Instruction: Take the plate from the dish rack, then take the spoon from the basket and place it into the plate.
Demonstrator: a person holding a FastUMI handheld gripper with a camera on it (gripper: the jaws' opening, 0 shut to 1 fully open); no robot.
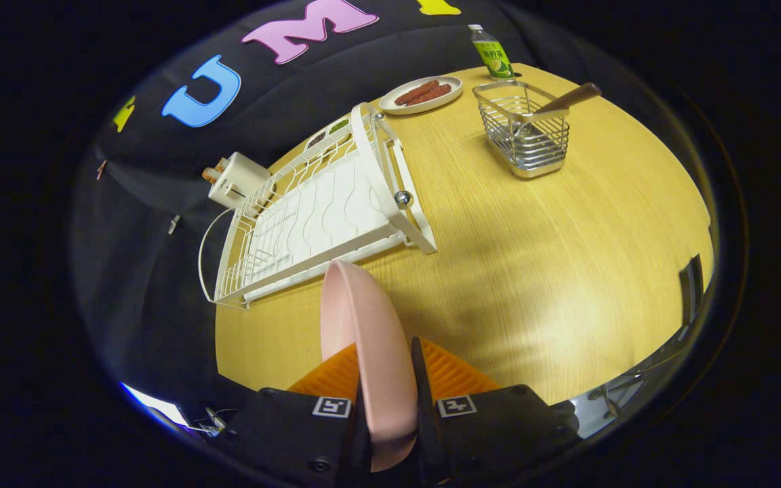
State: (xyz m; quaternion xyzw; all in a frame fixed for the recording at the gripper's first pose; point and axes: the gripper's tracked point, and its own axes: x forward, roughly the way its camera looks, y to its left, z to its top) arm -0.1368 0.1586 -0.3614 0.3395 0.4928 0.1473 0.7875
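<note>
The gripper (385,379) is clamped on one pink plate (363,339), which stands on edge between the two fingers, both pressing its rim, with most of the plate rising ahead of them above the wooden table (567,271). Just beyond the plate, ahead and to the left, lies one white dish rack (316,210), its slots bare, one end frame nearest the fingers carrying a small metal knob. Past the rack's far left side stands one white boxy appliance (238,177), touching or just beside the rack; which, I cannot tell. Well ahead and to the right stands one wire basket (525,132), with one spoon (563,100) leaning in it, its brown handle sticking out over the right rim. Beyond the basket, to its left, sits one oval dish (422,94) holding two or three sausages, and behind the basket one green-labelled bottle (491,53) stands upright. Open tabletop lies between the fingers and the basket, with the rack off to the left.
</note>
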